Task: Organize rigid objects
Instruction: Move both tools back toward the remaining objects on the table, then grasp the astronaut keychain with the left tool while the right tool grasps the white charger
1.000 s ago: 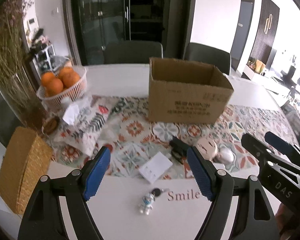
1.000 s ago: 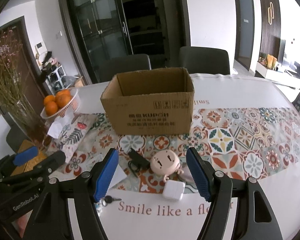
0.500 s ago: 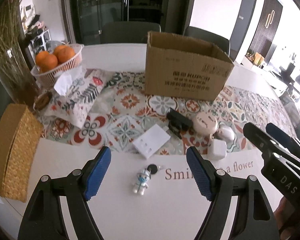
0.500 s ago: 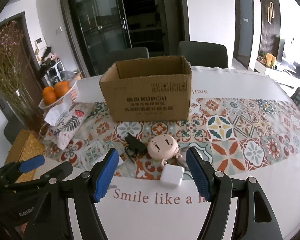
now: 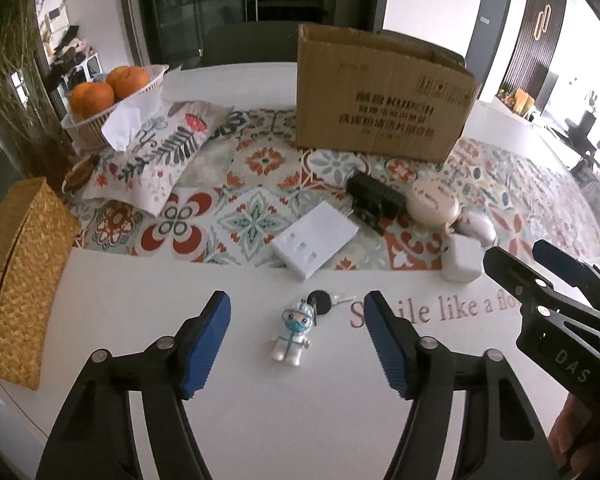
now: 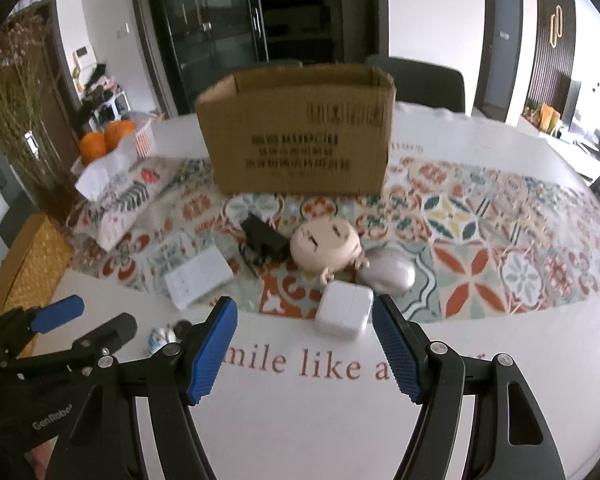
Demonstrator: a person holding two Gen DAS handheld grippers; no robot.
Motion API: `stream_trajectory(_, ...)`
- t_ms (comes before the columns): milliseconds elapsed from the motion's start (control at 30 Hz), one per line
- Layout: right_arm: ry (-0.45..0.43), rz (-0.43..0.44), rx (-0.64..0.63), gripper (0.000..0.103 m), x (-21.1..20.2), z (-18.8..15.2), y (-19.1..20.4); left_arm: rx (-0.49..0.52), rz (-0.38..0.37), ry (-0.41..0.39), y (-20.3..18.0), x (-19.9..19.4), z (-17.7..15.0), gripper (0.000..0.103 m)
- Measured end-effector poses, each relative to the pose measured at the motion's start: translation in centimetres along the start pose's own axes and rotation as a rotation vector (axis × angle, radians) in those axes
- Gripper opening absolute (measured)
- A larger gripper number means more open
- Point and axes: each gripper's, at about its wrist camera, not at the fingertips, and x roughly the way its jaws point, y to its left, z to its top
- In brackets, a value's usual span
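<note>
- in front of the open cardboard box (image 5: 384,108), on the desk (image 5: 140,320), the loose things lie in a cluster: a black adapter (image 5: 374,198), a round beige character gadget (image 5: 432,202), a pale computer mouse (image 5: 478,226), a white charger cube (image 5: 462,258), and a flat white socket panel (image 5: 314,240).
- nearer than all of these from the box, on bare white desk, lies a small astronaut keychain figure (image 5: 294,332) with a dark round tag at its head.
- left claw (image 5: 298,340) hangs over the figure, its blue pads either side and clear of it; the jaws are closing, nothing pinched yet.
- right claw (image 6: 304,346) is spread and empty, with the charger cube just beyond its tips, on the box side.
- the figure looks light, hard and smooth; it will likely skid or twist if caught by a limb, so the torso is the place to pinch, letting ring and tag dangle.
- the charger cube looks stiff, glossy and a bit heavier; take it across two flat opposite faces, squarely, since rounded edges may slip out.
- the box mouth is open at the top, so each item probably goes in from above.
</note>
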Motion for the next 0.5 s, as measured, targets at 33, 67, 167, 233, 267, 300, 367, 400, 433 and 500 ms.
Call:
stream_trajectory(33, 0.011, -0.001, -0.003, 0.071, 0.5, -0.3, 0.0, 0.006, 0.001, 0.006, 0.0, 0.3, -0.2, 0.067)
stream_trajectory(67, 0.018, 0.002, -0.002, 0.071, 0.8, -0.5, -0.1, 0.010, -0.001, 0.009, 0.0, 0.6, -0.3, 0.067)
stream_trajectory(167, 0.036, 0.004, 0.004, 0.071, 1.6, -0.9, -0.2, 0.016, -0.002, 0.013, 0.0, 1.3, -0.8, 0.067)
stream_trajectory(233, 0.043, 0.001, 0.006, 0.071, 2.1, -1.2, -0.4, 0.024, 0.000, 0.014, -0.1, 1.8, -1.0, 0.065)
stream_trajectory(267, 0.045, 0.001, 0.007, 0.071, 2.3, -1.3, -0.4, 0.028, 0.002, 0.011, -0.1, 2.0, -1.0, 0.065)
stream_trajectory(300, 0.047, -0.002, 0.008, 0.071, 2.6, -1.4, -0.5, 0.035, 0.008, 0.012, -0.2, 2.3, -1.1, 0.064)
stream_trajectory(367, 0.053, -0.008, 0.011, 0.071, 3.1, -1.5, -0.6, 0.047, 0.017, 0.013, -0.2, 2.9, -1.2, 0.063)
stream_trajectory(400, 0.057, -0.008, 0.015, 0.071, 3.4, -1.6, -0.7, 0.051, 0.023, 0.009, -0.1, 3.1, -1.3, 0.062)
stream_trajectory(433, 0.056, -0.013, 0.015, 0.071, 3.6, -1.7, -0.8, 0.056, 0.027, 0.008, -0.1, 3.2, -1.3, 0.062)
stream_trajectory(500, 0.055, -0.022, 0.010, 0.071, 4.1, -1.9, -0.8, 0.065, 0.034, 0.007, -0.1, 3.7, -1.4, 0.062)
